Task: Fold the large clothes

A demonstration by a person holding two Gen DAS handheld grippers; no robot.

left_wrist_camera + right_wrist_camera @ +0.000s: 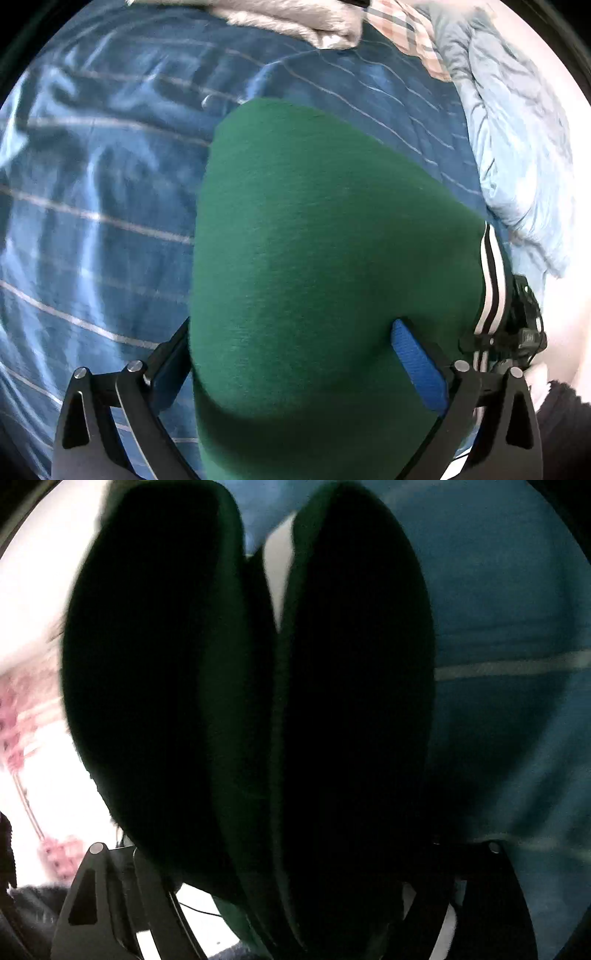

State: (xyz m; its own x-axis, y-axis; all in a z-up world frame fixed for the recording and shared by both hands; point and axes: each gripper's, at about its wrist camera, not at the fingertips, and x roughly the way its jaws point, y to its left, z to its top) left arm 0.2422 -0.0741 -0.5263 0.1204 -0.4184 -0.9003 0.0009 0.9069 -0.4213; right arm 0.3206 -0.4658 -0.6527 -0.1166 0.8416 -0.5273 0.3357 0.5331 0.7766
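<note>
left gripper: jaws wide around green garment, may slip
right gripper: jaws hidden by folds, cannot tell

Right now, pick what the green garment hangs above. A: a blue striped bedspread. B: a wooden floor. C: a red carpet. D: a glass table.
A: in the left wrist view the green garment fills the space between the left gripper fingers, with the blue striped bedspread behind it.

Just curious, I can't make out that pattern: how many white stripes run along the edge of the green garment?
2, side by side down the right edge of the green garment, as seen by the left camera: one white stripe and another right of it. More may be hidden by folds.
</note>
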